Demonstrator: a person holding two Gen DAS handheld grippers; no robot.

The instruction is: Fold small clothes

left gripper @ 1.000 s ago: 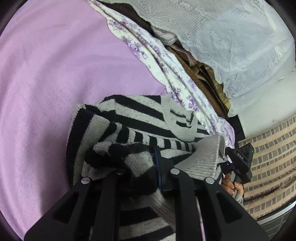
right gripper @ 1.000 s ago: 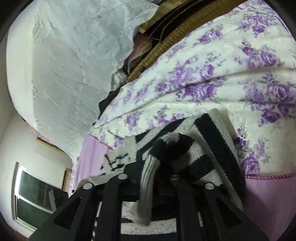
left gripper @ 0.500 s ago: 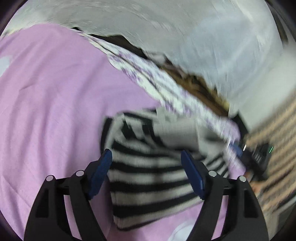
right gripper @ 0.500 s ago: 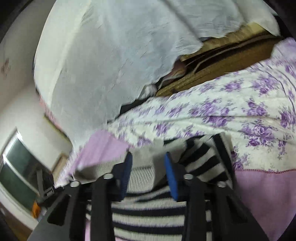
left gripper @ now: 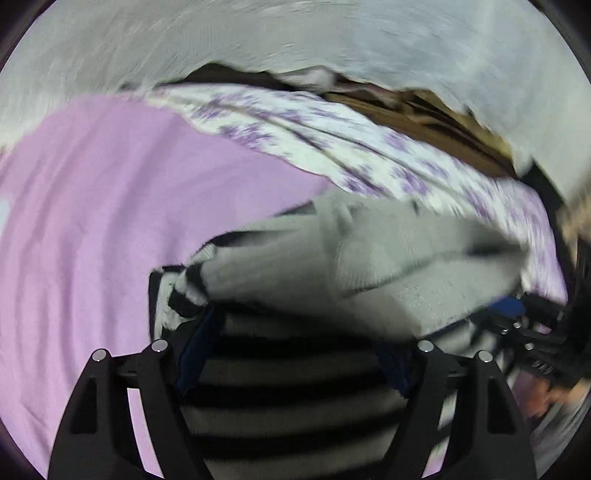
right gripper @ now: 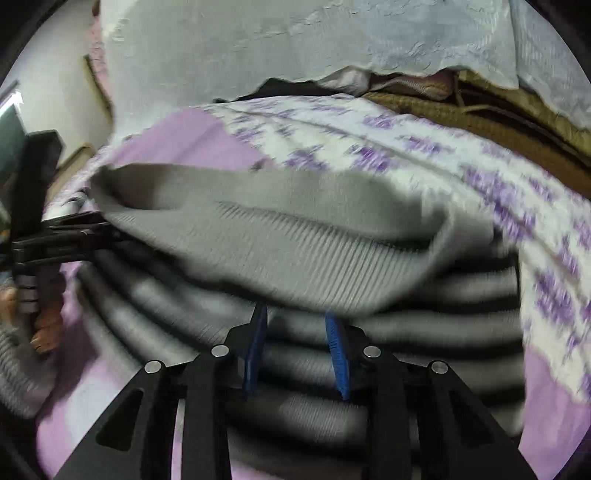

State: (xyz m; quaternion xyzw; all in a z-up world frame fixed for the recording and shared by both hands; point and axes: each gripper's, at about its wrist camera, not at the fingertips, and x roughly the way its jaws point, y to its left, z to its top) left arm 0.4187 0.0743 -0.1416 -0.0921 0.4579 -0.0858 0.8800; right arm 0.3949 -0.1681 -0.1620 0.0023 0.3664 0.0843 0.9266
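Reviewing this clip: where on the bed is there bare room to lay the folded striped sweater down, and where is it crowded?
Bare pink sheet spreads left of the striped sweater, up to the floral quilt. A smaller strip shows at the sweater's near right corner. Crowded: the sweater's far side, against the quilt, and around both claws.

One striped sweater [left gripper: 295, 402] lies on one pink sheet [left gripper: 92, 229]. One floral cloth [left gripper: 332, 144] lies beyond the sweater, and one white lace cloth [left gripper: 295, 33] hangs beyond that. Two hand-held grippers: left hand-held gripper [left gripper: 295, 362], right hand-held gripper [right gripper: 297, 354], both over the sweater.
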